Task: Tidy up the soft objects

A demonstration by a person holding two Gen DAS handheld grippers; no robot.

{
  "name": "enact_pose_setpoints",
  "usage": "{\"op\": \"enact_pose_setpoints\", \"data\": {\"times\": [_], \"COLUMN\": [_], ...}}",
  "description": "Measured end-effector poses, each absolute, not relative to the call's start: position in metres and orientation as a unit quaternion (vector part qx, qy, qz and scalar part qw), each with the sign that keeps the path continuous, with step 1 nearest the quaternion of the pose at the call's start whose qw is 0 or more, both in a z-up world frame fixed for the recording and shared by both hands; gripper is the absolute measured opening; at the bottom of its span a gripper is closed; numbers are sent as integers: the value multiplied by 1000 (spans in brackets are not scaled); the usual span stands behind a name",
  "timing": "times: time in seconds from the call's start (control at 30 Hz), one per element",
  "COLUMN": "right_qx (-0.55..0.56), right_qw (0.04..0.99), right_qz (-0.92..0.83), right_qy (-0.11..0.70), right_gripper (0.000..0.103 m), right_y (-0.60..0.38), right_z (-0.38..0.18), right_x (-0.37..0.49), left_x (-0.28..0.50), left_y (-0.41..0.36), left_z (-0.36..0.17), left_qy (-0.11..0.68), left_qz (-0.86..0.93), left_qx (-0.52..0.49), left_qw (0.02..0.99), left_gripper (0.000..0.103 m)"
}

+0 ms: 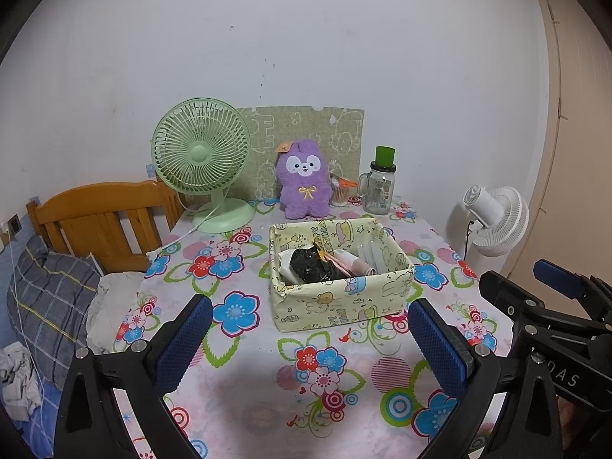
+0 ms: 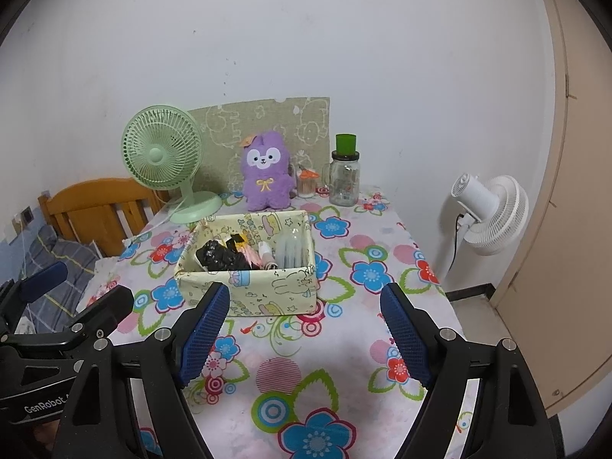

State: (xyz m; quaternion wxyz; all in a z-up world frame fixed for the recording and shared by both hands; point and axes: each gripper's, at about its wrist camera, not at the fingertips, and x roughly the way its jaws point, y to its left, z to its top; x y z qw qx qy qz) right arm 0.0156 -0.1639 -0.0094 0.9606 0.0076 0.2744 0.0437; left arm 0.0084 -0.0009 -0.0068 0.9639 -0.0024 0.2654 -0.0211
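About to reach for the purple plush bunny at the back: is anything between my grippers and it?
Yes. The yellow patterned fabric box sits on the table between both open grippers (left gripper, right gripper) and the purple plush bunny.

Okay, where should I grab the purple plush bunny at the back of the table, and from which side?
Grip the purple plush bunny across its head, just below the ears, coming from the front and over the fabric box. It sits upright against the board, so its back is blocked, while the green fan and cotton-swab jar crowd its sides.
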Motion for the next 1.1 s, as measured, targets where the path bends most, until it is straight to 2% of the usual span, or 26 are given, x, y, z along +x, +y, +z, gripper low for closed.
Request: {"op": "enact_pose_setpoints", "data": {"times": [1.1], "right_qx": [3], "right_qw": [962], "right_qz": [46], "right_qy": [271], "right_gripper": [83], "right_y": [-160], "right_z": [-12], "right_x": [17], "left_x": [12], "left_y": [1], "left_z": [-11], "left_qy": [272], "left_qz": [-22], "left_qx": [-4], "left_qw": [962], "left_gripper": [103]}}
